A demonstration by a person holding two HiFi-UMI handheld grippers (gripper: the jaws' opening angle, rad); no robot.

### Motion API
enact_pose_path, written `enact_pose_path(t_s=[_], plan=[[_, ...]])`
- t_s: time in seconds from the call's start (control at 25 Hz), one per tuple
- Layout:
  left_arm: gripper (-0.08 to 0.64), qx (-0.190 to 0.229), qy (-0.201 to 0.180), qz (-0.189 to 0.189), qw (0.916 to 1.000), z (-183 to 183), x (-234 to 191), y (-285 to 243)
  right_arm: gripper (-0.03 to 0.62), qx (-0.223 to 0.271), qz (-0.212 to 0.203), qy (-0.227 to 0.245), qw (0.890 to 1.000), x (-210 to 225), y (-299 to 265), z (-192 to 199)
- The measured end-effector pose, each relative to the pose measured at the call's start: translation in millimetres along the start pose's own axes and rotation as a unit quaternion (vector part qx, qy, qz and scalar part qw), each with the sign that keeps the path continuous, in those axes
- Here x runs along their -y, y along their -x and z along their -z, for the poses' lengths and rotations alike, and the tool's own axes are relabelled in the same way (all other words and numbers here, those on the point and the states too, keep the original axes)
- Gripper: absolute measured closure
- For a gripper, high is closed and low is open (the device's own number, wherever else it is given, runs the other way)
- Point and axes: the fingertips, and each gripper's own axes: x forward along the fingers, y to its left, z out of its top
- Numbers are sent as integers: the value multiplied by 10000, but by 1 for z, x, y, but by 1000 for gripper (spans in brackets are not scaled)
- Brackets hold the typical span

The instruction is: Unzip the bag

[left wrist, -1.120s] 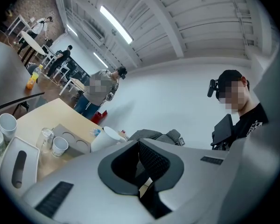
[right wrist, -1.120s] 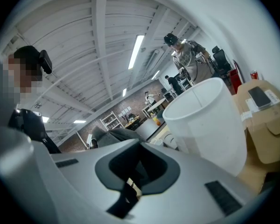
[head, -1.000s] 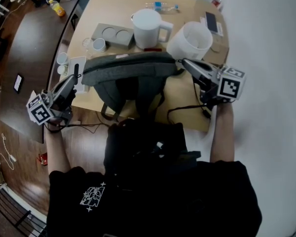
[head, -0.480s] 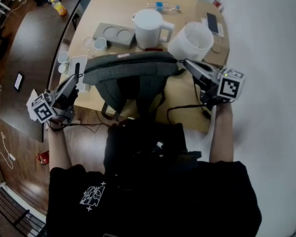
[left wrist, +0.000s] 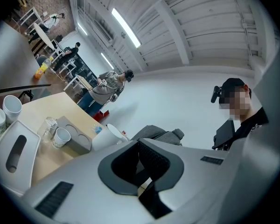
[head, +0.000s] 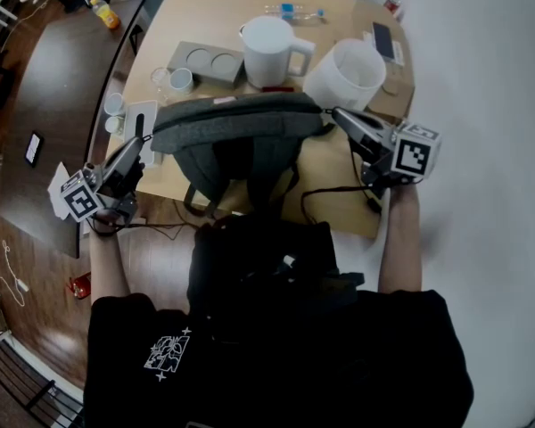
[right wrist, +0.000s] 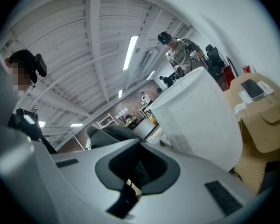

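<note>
A grey backpack [head: 236, 132] lies across the near part of the wooden table [head: 205, 12], its straps hanging over the front edge. My left gripper [head: 140, 141] hovers just off the bag's left end, jaws shut with nothing between them. My right gripper [head: 335, 112] points at the bag's right end, also shut and empty. In the left gripper view the closed jaws [left wrist: 139, 146] face the bag [left wrist: 161, 134] from a short distance. In the right gripper view the shut jaws [right wrist: 139, 148] aim toward the bag [right wrist: 113, 135]. The zipper pull is not discernible.
Behind the bag stand a white pitcher [head: 269, 52], a white bucket [head: 343, 74] and a grey cup holder [head: 205, 62], with small cups [head: 180, 80] at the left. A water bottle [head: 290, 11] and a phone [head: 382, 40] lie further back. A black cable [head: 334, 194] trails off the front edge.
My left gripper has drifted slightly right and down. The right gripper and the bag have hardly moved.
</note>
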Motion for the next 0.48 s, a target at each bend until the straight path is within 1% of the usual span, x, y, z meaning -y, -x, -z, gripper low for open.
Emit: enact_pose_path(t_s=[0.28, 0.48], plan=[[557, -19, 107, -64, 9999, 6, -7, 3, 584, -11, 98, -18, 10000, 6, 0, 5], [557, -31, 141, -93, 9999, 7, -10, 3, 584, -1, 117, -113, 9999, 11, -1, 9]])
